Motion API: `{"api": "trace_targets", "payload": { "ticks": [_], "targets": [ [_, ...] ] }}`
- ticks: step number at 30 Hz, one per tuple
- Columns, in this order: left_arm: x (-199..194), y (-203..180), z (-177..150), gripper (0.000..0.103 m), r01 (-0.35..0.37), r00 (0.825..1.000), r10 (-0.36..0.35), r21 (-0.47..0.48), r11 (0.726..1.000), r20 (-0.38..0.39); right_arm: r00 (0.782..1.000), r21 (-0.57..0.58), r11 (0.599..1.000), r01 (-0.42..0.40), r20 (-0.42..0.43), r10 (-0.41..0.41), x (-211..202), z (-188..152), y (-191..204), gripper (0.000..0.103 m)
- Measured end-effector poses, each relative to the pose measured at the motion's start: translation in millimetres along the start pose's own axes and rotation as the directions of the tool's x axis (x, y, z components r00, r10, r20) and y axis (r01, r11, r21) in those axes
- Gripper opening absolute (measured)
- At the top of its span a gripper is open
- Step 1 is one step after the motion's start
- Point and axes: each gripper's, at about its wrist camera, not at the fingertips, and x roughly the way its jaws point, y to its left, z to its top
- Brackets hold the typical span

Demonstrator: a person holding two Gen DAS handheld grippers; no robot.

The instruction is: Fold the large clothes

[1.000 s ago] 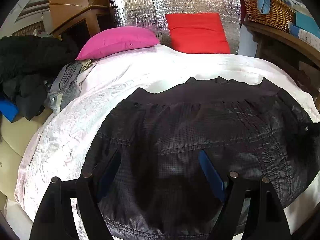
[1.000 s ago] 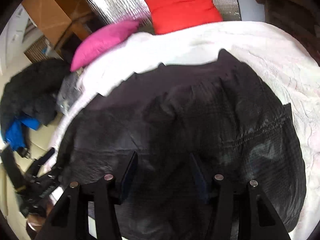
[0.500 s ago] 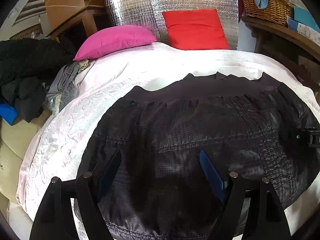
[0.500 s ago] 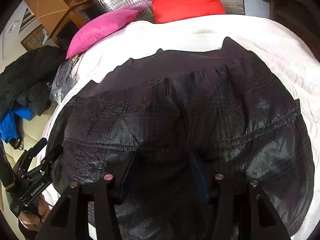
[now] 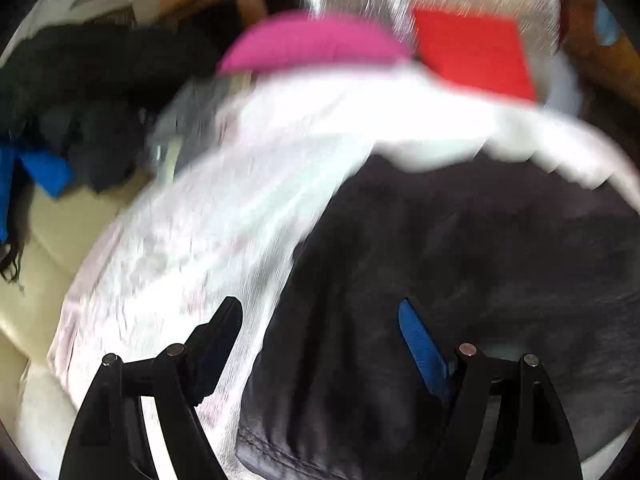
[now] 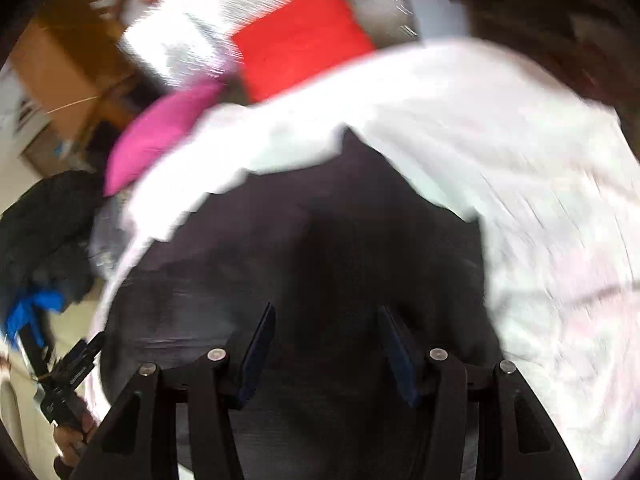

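The left gripper (image 5: 320, 316) hovers with fingers (image 5: 422, 344) spread wide, nothing between them, straddling the left edge of the dark garment (image 5: 480, 280). The right gripper (image 6: 326, 320) hangs over the garment's middle, its fingers (image 6: 258, 344) also parted and empty. The garment lies spread on a white bed (image 5: 192, 240). Pink pillow (image 5: 316, 40) and red cushion (image 5: 472, 52) sit at the head; dark clothes (image 5: 80, 92) pile at the left. Both views are blurred.

The left gripper (image 5: 320, 316) hung with its two fingers spread wide, nothing between them. The right gripper (image 6: 326, 326) likewise had its fingers parted and gripped nothing. Both views were blurred. The left gripper also showed at the right view's lower-left edge.
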Motion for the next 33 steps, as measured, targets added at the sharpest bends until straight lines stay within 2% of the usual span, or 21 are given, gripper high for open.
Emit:
{"api": "trace_targets", "payload": {
  "ticks": [1, 2, 5, 8, 10, 12, 14, 16, 20, 25, 27, 29, 30, 31, 33],
  "targets": [
    [10.7, -1.1, -1.2, 0.082, 0.013, 0.999, -0.013, -0.002, 1.000, -0.038, 0.999, 0.026, 1.000, -0.012, -0.037, 0.013, 9.2, -0.6, -8.6, 0.058],
    [14.1, -1.1, -1.9, 0.082, 0.033, 0.999, -0.033, -0.021, 0.999, -0.042, 0.998, 0.035, 0.999, -0.034, -0.043, 0.035, 11.7, -0.4, -11.7, 0.058],
    [4.6, -5.1, 1.0, 0.082, 0.035, 0.999, -0.035, 0.005, 0.999, -0.008, 0.998, -0.005, 0.999, -0.042, -0.046, 0.042, 1.5, 2.6, -7.1, 0.058],
    [-5.4, -0.2, -0.5, 0.082, 0.073, 0.997, -0.073, -0.014, 0.997, 0.016, 0.996, 0.049, 0.995, -0.088, -0.020, 0.089, -18.6, 2.4, -21.2, 0.058],
    [-13.5, 13.3, -0.3, 0.082, 0.108, 0.993, -0.106, -0.054, 0.993, 0.046, 0.995, 0.083, 0.991, -0.101, 0.022, 0.099, -34.8, 3.9, -36.8, 0.059],
    [-17.1, 28.0, -0.3, 0.082, 0.095, 0.993, -0.089, -0.087, 0.992, 0.074, 0.994, 0.116, 0.988, -0.100, 0.046, 0.095, -44.1, 4.6, -54.1, 0.067],
    [-16.5, 47.5, 0.1, 0.082, 0.092, 0.993, -0.082, -0.128, 0.988, 0.083, 0.994, 0.171, 0.979, -0.110, 0.041, 0.104, -49.5, 0.8, -75.6, 0.069],
    [-8.7, 62.6, -0.7, 0.084, 0.130, 0.991, -0.121, -0.168, 0.977, 0.063, 0.992, 0.207, 0.970, -0.126, 0.022, 0.124, -48.0, 0.7, -91.4, 0.069],
    [11.8, 69.7, -5.1, 0.084, 0.279, 0.957, -0.289, -0.231, 0.932, -0.009, 0.983, 0.249, 0.953, -0.170, -0.029, 0.183, -32.5, -7.9, -107.3, 0.069],
    [23.8, 37.3, -9.6, 0.084, 0.376, 0.912, -0.400, -0.213, 0.902, -0.087, 0.959, 0.280, 0.931, -0.234, -0.093, 0.269, 0.5, -13.7, -100.3, 0.070],
    [25.8, 27.5, -11.6, 0.084, 0.367, 0.915, -0.392, -0.206, 0.907, -0.098, 0.949, 0.279, 0.928, -0.247, -0.125, 0.291, 13.5, -16.5, -92.8, 0.071],
    [23.9, 26.9, -12.4, 0.084, 0.370, 0.916, -0.394, -0.223, 0.902, -0.072, 0.958, 0.227, 0.943, -0.241, -0.101, 0.269, 13.4, -20.3, -81.1, 0.071],
    [22.4, 27.1, -13.2, 0.069, 0.391, 0.909, -0.414, -0.230, 0.891, -0.058, 0.959, 0.197, 0.950, -0.244, -0.098, 0.266, 11.8, -22.3, -73.3, 0.070],
    [21.1, 26.6, -13.9, 0.050, 0.425, 0.893, -0.448, -0.235, 0.874, -0.051, 0.963, 0.173, 0.956, -0.237, -0.091, 0.255, 10.0, -24.7, -65.7, 0.069],
    [13.9, 27.7, -14.9, 0.040, 0.436, 0.892, -0.452, -0.231, 0.870, -0.021, 0.971, 0.131, 0.966, -0.222, -0.066, 0.232, 4.2, -25.0, -55.8, 0.059]
  ]
}}
